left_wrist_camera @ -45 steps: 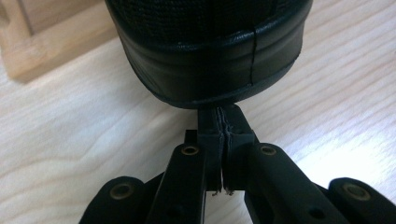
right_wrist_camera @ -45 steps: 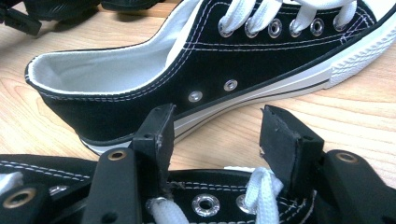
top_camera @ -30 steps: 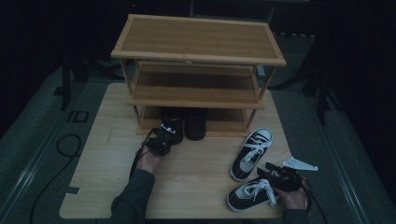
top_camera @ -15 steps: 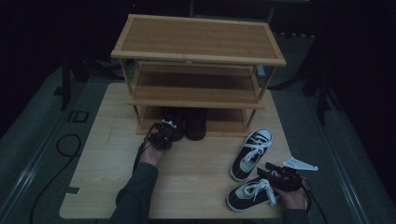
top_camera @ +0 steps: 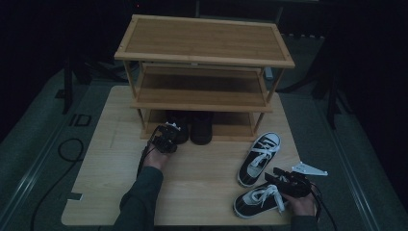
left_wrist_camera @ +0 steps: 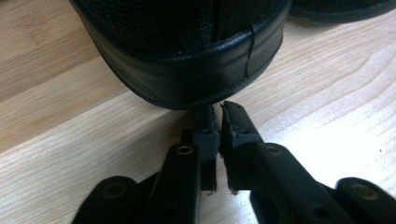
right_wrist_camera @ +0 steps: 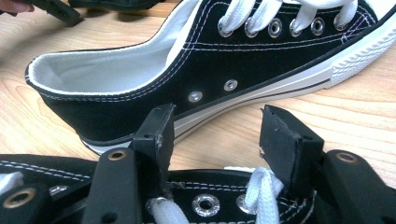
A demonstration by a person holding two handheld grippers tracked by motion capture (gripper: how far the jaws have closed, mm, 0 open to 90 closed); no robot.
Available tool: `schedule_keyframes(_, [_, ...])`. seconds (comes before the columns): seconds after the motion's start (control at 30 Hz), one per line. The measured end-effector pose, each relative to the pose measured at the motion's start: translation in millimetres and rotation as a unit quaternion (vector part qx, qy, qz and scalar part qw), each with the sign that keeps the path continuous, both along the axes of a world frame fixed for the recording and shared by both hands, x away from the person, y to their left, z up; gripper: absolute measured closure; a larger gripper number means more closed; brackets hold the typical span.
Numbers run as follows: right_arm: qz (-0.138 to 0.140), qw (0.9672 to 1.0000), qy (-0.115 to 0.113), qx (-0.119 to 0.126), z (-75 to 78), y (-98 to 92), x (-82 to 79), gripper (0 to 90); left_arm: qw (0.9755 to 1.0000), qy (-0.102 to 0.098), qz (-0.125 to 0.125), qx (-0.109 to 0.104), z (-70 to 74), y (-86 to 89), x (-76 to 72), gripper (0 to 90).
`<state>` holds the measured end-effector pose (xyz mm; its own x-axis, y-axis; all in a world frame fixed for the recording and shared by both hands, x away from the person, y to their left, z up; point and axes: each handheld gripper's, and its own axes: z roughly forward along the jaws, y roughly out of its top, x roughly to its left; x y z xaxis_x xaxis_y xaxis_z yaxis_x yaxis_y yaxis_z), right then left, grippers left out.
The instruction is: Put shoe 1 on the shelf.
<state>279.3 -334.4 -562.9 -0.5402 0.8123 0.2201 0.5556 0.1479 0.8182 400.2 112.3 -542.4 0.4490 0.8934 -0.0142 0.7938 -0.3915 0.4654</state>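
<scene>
Black shoe heel before barely parted, just-opening left tongs, right tongs wide, empty

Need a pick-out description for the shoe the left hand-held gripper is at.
Start at the wooden shoe rack on the table. Two black shoes sit under its bottom shelf; take the left shoe, whose heel meets the left hand-held gripper. Unlike the sneakers at right, it shows no white.

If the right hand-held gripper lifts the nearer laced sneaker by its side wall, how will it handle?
The nearer sneaker is canvas with an open collar, so its wall would probably flex and the shoe may tilt. Its flat rubber sole makes rolling unlikely. The loose white laces might snag on the right hand-held gripper, whose jaws stand open above them.
</scene>
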Motion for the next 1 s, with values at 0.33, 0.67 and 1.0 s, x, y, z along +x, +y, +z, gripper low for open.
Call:
schedule_keyframes(0.33, [0.0,1.0,-0.001,-0.001,-0.1,0.1,-0.2,44.7,0.9994,-0.017,-0.03,0.007,1.0,-4.1,-4.2,83.2])
schedule_keyframes(0.67, [0.001,1.0,0.001,0.001,0.0,0.0,0.3,44.7,0.9986,-0.016,-0.048,0.017,2.4,-8.9,-2.3,83.3])
schedule_keyframes(1.0, [0.001,1.0,0.001,0.002,0.0,-0.1,0.4,44.7,0.9985,-0.029,-0.046,0.008,7.1,2.2,-11.9,81.0])
